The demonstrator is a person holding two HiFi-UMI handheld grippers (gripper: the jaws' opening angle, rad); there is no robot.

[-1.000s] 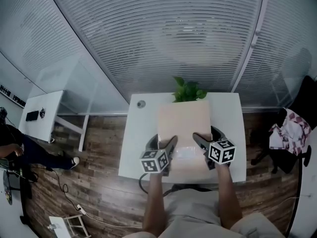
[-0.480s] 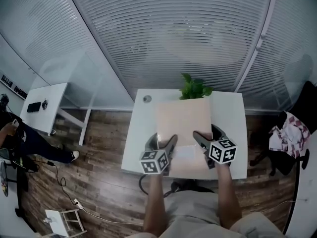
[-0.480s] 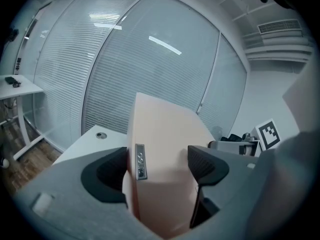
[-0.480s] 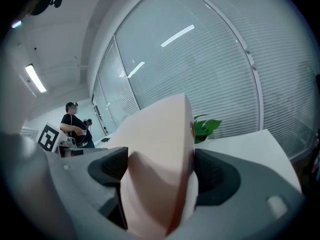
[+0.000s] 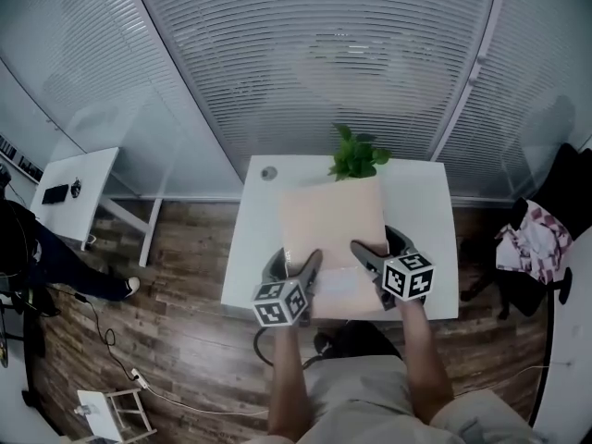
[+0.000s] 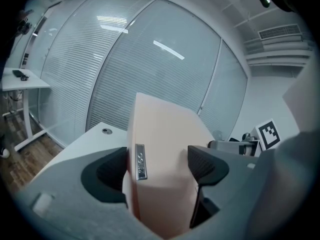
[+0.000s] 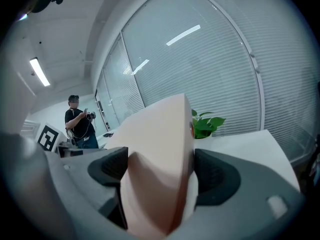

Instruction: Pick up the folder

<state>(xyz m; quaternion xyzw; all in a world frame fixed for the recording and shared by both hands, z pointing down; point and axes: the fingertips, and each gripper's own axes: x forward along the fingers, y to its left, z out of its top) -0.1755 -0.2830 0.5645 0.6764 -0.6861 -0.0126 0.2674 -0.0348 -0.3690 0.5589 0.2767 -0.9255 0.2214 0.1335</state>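
- While both grippers clamp the folder (image 5: 333,225), it sits over the white table (image 5: 254,248). Its near edge is towards the person and its far edge reaches the potted plant (image 5: 356,155).
- Left gripper (image 5: 294,268): jaws closed on the folder's near left part. Right gripper (image 5: 379,252): jaws closed on its near right part.
- Surroundings, head view:
  - a small round cap (image 5: 269,172) at the table's far left corner;
  - a slatted glass wall (image 5: 324,63) behind the table;
  - wood-plank floor (image 5: 185,340) below;
  - a second white desk (image 5: 69,192) well apart at left, with a seated person (image 5: 37,257) near it;
  - a dark chair with patterned cloth (image 5: 527,239) at right.
- Nothing lies on the folder's top face. The plant's leaves stand just beyond its far edge.
- Left gripper view only:
  - the dark ribbed pads (image 6: 205,164) press both faces of the folder (image 6: 165,134);
  - a small silvery metal plate (image 6: 140,161) runs along the folder's edge;
  - the right gripper's marker cube (image 6: 268,134) shows at the side.
- Right gripper view only:
  - the folder (image 7: 160,134) tapers to a thin wedge between the pads and tilts upward away from the camera;
  - a small reddish spot (image 7: 191,129) sits on its edge;
  - green leaves (image 7: 205,125) show behind it;
  - a standing person (image 7: 80,121) in dark clothes holds something in both hands, far left.
- Materials: the folder is pale peach, matte, smooth, rectangular and stiff-looking. The table is glossy white. The gripper bodies are grey with black pads.
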